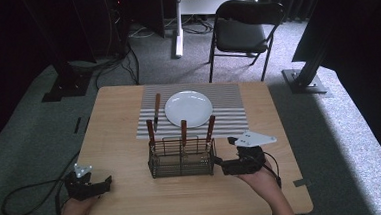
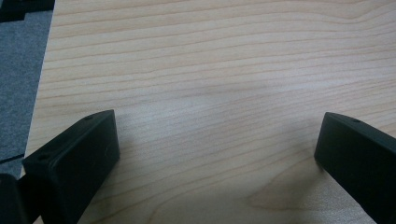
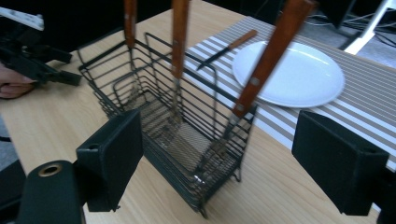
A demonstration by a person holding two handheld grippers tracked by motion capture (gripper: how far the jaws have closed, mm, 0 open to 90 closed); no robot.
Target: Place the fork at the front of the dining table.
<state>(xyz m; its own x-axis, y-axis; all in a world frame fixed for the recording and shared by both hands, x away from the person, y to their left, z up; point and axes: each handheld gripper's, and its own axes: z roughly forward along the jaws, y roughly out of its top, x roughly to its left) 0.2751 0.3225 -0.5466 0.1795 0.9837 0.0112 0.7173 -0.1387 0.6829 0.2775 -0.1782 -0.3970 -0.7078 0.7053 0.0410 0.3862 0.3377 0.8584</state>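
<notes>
In the high view a wooden table (image 1: pixel 120 142) fills the middle of the frame, with a striped mat (image 1: pixel 228 110) across its upper part and a white plate (image 1: pixel 188 108) at the mat's centre. A knife (image 1: pixel 156 108) lies flat on the mat just left of the plate. Below the plate stands a black wire caddy (image 1: pixel 181 158), and three wooden-handled utensils stand in it, at its left (image 1: pixel 150 131), middle (image 1: pixel 184 130) and right (image 1: pixel 210 127). The left gripper (image 1: pixel 108 181) sits at the lower left, well apart from the caddy, held by a hand (image 1: pixel 74 210). The right gripper (image 1: pixel 217 162) is at the lower right, its tip just beside the caddy's right end, held by the other hand (image 1: pixel 260 176). In the left gripper view the two black jaws stand wide apart at the lower corners, with bare table (image 2: pixel 210 84) between them and grey carpet (image 2: pixel 21 79) along the left edge. In the right gripper view the jaws are also wide apart at the bottom corners, clamped on nothing, and the caddy (image 3: pixel 173 135) stands between and beyond them with the three handles rising out of the top of the frame. The plate (image 3: pixel 294 74) lies at the upper right on the mat (image 3: pixel 364 112), the knife (image 3: pixel 229 46) beside it, and the left gripper (image 3: pixel 32 60) shows at the upper left.
</notes>
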